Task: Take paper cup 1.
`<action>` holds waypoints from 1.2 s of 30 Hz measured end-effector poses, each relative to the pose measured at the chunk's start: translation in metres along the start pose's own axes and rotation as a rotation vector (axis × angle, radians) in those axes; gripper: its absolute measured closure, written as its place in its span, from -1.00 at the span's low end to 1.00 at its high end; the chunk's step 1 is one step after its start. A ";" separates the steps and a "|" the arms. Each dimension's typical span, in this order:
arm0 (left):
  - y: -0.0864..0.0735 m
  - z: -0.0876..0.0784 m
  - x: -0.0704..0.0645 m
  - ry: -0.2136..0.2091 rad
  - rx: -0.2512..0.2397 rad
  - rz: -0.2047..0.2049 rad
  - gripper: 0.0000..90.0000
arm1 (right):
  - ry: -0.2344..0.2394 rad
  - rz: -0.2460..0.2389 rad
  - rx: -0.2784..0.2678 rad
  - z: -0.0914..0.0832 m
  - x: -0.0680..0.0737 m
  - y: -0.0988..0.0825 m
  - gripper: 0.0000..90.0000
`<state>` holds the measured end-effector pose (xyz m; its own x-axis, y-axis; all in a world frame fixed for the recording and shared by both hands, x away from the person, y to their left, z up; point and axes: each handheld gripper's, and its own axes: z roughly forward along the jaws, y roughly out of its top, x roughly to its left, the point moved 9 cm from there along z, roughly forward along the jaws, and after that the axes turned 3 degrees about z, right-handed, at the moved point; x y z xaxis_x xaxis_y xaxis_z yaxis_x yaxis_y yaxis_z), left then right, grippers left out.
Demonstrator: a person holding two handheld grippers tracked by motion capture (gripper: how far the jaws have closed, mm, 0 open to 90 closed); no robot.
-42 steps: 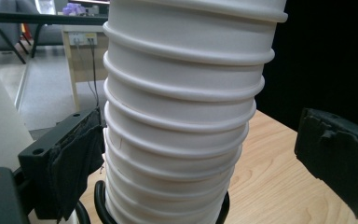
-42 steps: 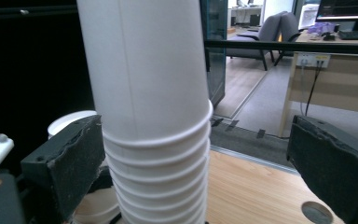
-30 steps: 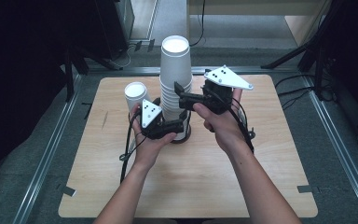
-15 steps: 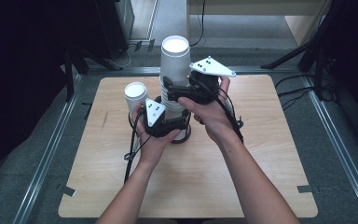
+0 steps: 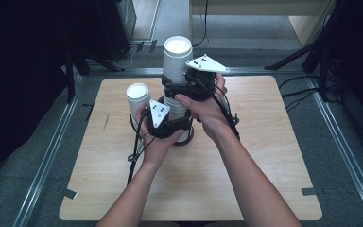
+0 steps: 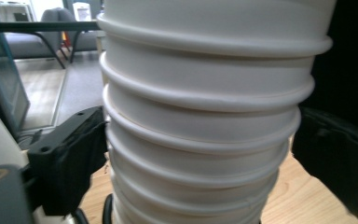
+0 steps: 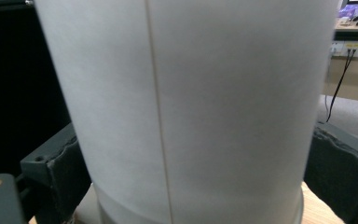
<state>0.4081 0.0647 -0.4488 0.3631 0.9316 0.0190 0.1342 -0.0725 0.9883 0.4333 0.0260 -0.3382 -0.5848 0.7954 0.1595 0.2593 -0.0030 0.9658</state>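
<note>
Both jaws just closing in, the left hand-held gripper (image 5: 182,124) clamps the cup stack (image 5: 177,101) low, and the right hand-held gripper (image 5: 170,90) clamps its top cup (image 5: 177,59).

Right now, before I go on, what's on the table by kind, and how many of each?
nested cup stack: 1
single white cup, standing apart: 1
hand-held grippers: 2, the left hand-held gripper low on the stack and the right hand-held gripper higher up. Both sets of jaws have just been closing with the stack between them.
Total: 4
</note>
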 end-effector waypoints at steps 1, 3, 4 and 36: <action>0.000 0.000 0.000 0.004 0.001 0.006 -0.89 | 0.009 0.013 0.001 0.001 0.000 0.000 -0.88; 0.000 -0.001 0.000 0.005 0.001 0.008 -0.88 | 0.014 0.018 0.001 0.002 0.000 0.000 -0.88; 0.000 -0.001 0.000 0.005 0.002 0.010 -0.88 | 0.017 0.013 -0.003 0.002 0.000 -0.001 -0.87; 0.000 -0.004 0.001 -0.001 -0.006 0.017 -0.84 | 0.006 0.002 -0.030 0.001 0.003 0.008 -0.80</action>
<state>0.4044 0.0667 -0.4479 0.3665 0.9297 0.0359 0.1224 -0.0865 0.9887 0.4343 0.0289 -0.3299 -0.5888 0.7917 0.1630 0.2373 -0.0234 0.9711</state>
